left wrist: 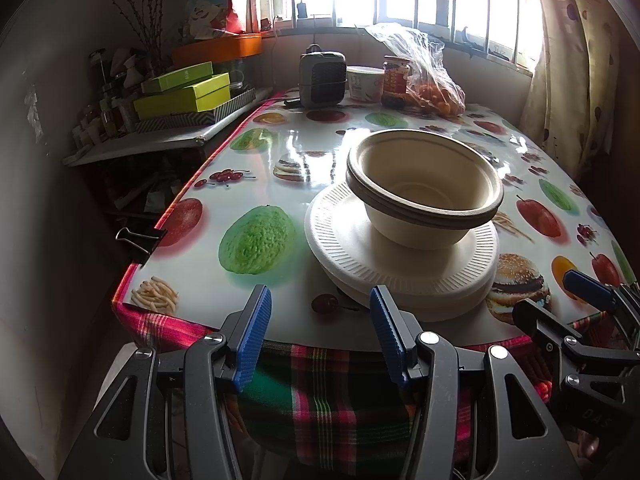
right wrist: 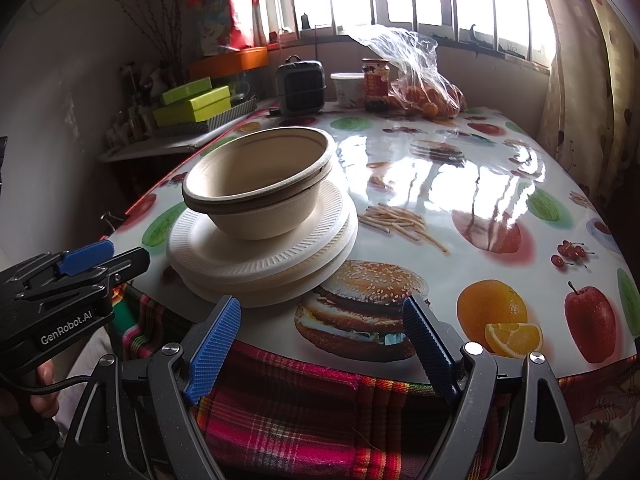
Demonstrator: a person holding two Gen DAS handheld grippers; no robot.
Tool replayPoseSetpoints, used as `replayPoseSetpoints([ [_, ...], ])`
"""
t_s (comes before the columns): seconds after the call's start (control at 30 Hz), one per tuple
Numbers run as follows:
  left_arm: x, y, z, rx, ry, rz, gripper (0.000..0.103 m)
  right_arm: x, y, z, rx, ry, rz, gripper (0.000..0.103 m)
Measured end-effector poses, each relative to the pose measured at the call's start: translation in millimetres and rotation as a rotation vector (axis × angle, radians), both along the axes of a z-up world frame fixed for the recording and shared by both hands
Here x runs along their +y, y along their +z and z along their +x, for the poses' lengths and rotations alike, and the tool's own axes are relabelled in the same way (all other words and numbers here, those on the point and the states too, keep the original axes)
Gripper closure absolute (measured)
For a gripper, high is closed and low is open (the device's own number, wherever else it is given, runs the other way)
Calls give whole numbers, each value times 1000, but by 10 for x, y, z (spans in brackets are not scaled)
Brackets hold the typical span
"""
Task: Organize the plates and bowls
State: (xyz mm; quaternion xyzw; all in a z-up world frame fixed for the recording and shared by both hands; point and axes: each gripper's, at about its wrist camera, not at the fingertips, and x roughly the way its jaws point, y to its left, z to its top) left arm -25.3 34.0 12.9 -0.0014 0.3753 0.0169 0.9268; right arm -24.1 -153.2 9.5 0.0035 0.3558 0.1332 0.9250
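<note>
Nothing in hand yet — both tools parked just off the near edge of the table (left wrist: 280, 152), over the plaid cloth (left wrist: 332, 396). Left gripper (left wrist: 320, 300) spread and empty, its inner pad just short of the plates (left wrist: 400, 280); right gripper (right wrist: 320, 312) spread wider, also empty, hanging over the burger print (right wrist: 360, 320) beside the stack. Bowls (left wrist: 424, 184) nested — two rims showing — and sitting on the plates, which look like two or three, slightly fanned and near the table's front edge. Everything already gathered in one pile, so either the very start, with sorting still to come, or the end, with nothing left to do; hard to say which from here. If sorting remains, probably a pinch on the top bowl's rim first: reach forward and up over the plates, close on the thin lip, lift straight to avoid dragging the lower bowl along. Light paper ware — likely to slide or cling, so worth steadying the plates with the other tool.
</note>
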Motion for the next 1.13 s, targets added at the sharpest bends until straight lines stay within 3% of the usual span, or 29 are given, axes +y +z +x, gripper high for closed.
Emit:
replayPoseSetpoints([
  [1.13,-50,7,33,-2,-18,-1,50,-2,-4,20,1,0,0,19],
])
